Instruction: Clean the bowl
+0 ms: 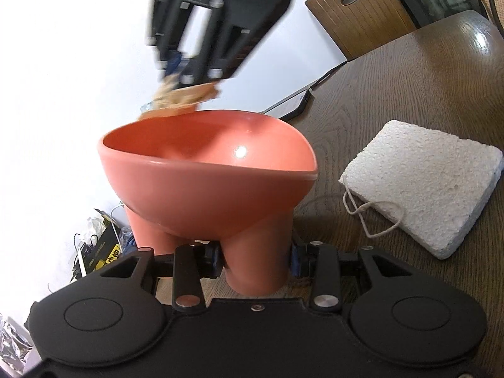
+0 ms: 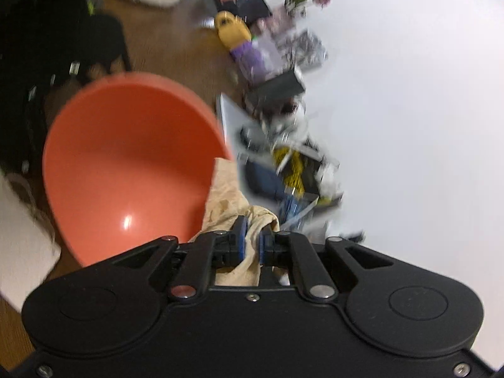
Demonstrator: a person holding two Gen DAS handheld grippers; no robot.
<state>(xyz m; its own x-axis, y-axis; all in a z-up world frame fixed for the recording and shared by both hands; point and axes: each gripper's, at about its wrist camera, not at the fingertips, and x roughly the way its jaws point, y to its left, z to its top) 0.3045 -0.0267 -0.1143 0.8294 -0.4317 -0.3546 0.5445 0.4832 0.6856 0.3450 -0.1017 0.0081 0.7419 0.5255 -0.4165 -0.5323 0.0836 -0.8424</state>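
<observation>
The red bowl (image 1: 206, 163) hangs tilted above the wooden table (image 1: 393, 94), one of its legs pinched in my left gripper (image 1: 256, 260); my right gripper (image 2: 250, 245) is clamped on a beige cloth (image 2: 226, 195) at the bowl's rim; a white sponge (image 1: 425, 182) lies on the table just beside.

Wooden table and the items resting on it.

The dark wood-grain table (image 1: 393, 100) extends ahead of and to the right of the left tongs. A white sponge block (image 1: 422, 186) with a looped string (image 1: 365, 217) lies flat on it, just right of those tongs. Farther ahead, a phone (image 1: 289, 107) with a plugged-in cable (image 1: 327, 77) sits near the table's far edge, well apart from the sponge block.
</observation>
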